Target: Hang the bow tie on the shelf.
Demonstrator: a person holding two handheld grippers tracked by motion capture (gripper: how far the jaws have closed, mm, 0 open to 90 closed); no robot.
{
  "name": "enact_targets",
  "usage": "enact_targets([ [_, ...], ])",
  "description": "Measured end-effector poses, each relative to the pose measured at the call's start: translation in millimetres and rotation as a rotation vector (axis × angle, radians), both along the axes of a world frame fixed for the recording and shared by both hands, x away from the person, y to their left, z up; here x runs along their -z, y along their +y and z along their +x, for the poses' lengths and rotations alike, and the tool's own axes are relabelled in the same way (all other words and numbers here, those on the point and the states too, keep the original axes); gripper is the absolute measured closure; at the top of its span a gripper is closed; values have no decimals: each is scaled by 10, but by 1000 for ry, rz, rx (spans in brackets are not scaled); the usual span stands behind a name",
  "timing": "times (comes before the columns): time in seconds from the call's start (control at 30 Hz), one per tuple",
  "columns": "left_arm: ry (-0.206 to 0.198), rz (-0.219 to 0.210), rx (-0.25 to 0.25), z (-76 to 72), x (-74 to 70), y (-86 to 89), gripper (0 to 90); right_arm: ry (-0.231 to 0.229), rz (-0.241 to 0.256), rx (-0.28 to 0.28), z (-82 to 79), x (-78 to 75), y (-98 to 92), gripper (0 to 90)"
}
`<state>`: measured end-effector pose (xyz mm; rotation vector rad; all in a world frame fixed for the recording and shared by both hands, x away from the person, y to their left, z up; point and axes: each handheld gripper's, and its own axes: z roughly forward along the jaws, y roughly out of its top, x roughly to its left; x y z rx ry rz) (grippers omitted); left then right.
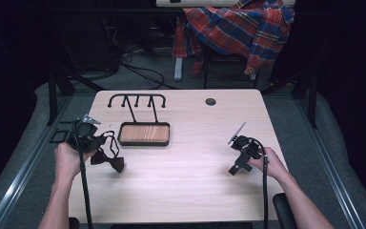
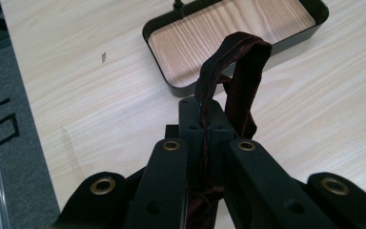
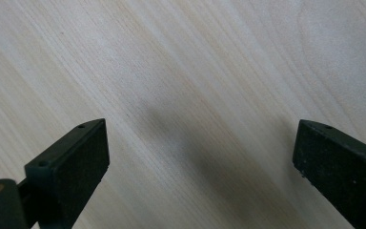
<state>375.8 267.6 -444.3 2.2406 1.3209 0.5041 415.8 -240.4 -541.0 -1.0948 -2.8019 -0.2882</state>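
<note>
At the bench's (image 1: 186, 162) left edge, the left gripper (image 1: 97, 141) has its fingers (image 2: 190, 124) clenched on the dark bow tie's (image 1: 108, 160) strap, just near-left of the wooden tray (image 1: 144, 133), while the right gripper's (image 1: 236, 153) fingers (image 3: 71, 167) stand released wide above bare wood.

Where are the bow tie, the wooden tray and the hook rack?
bow tie (image 1: 110, 161), high view, on its dark bow.
wooden tray (image 1: 144, 141), high view, on its black front rim.
hook rack (image 1: 137, 97), high view, on its top bar.
</note>
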Motion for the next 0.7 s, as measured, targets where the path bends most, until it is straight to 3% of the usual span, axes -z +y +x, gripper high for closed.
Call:
enact_targets([
  [0.57, -12, 20, 18, 100, -141, -24, 886, -15, -24, 5, -12, -2, -18, 49],
  [0.7, -19, 44, 33, 158, -229, -63, 886, -9, -24, 6, -14, 7, -9, 50],
])
